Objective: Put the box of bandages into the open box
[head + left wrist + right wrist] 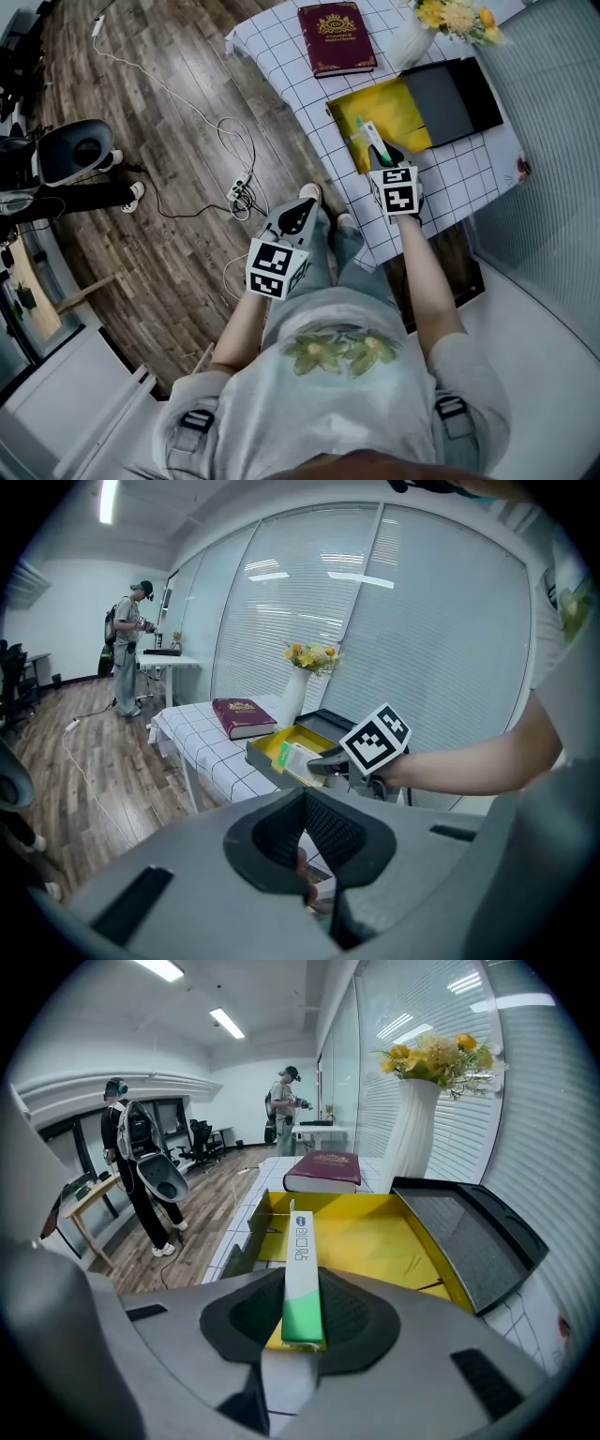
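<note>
Clamping the bandage box (299, 1241), right gripper (302, 1288) should lower it well inside the yellow box (394, 1241); left gripper (307, 803) closed, empty.

Bandage box (302, 1269): white with blue print, green at the near end. Open box (389, 112): yellow inside; lid (450, 98) black with dark grey lining. Book (336, 37): maroon, gold emblem and border. Tablecloth (272, 47): white, thin black grid. Flowers (459, 14) yellow and orange; vase (412, 1129) white. Floor (141, 169): brown wood planks. Cubes on left gripper (302, 206) and right gripper (380, 152): black-and-white square markers.
</note>
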